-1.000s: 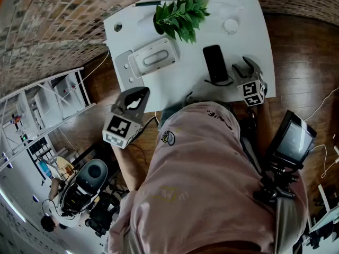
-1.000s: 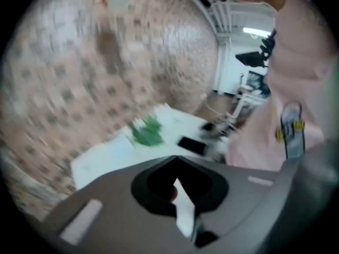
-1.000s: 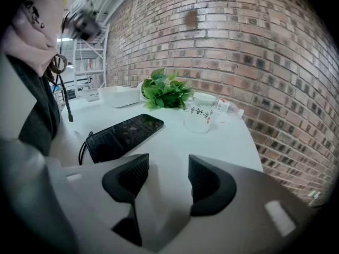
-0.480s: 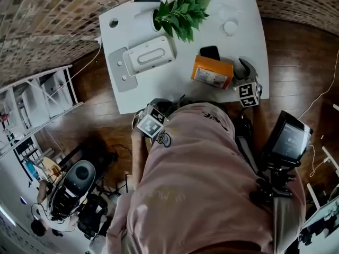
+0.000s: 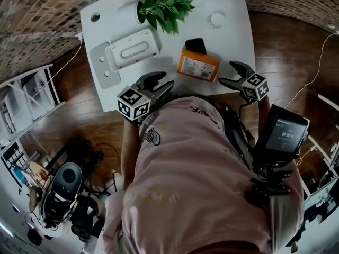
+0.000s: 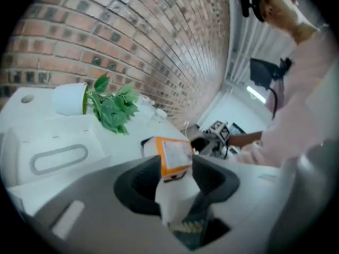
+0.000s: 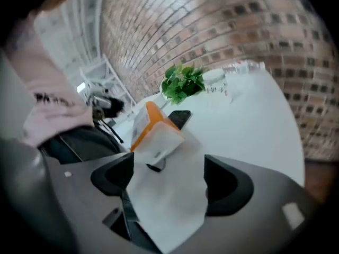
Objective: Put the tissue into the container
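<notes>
An orange tissue pack lies on the white table, just past its front edge. The white oblong container with a slot in its lid sits at the left. My left gripper hovers at the front edge, pointing at the pack; its jaws are opening with nothing gripped. My right gripper is at the pack's right, jaws also opening and empty. Only pale table surface shows between each pair of jaws. No loose tissue sheet is visible.
A black phone lies right behind the pack. A potted green plant stands at the back, with a small white disc to its right. The container rests on a grey base plate. The person's torso fills the near side.
The orange pack has appeared on the table in front of the phone. My left gripper rose from low at the left to the table's front edge. Both grippers' jaws spread wider.
</notes>
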